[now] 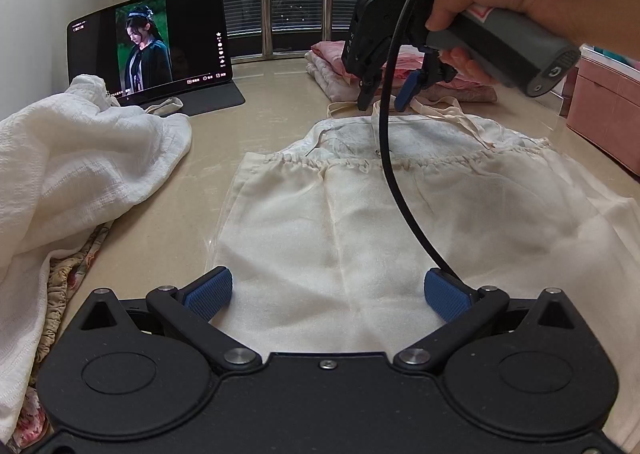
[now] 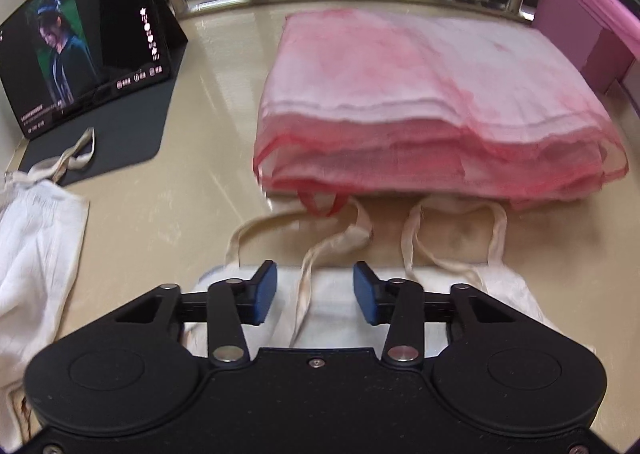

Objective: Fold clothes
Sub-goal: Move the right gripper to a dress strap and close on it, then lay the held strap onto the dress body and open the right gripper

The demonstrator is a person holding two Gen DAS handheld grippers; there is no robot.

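Cream, thin camisole dress (image 1: 384, 222) lies spread flat on the table (image 1: 224, 126); soft and slippery, I judge. Both my left gripper (image 1: 328, 294) and right gripper (image 2: 315, 292) gape empty; its straps (image 2: 308, 274) offer purchase.

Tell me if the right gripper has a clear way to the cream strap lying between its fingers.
Probably yes. The right gripper is open just above the cream camisole, and one thin strap runs through the gap between the blue pads. Nothing covers it; the folded pink stack sits farther back.

Black grippers, blue ribbed pads (image 1: 208, 292).
Grey handle (image 1: 508, 50) beside a black cable (image 1: 386, 126); silver screws.
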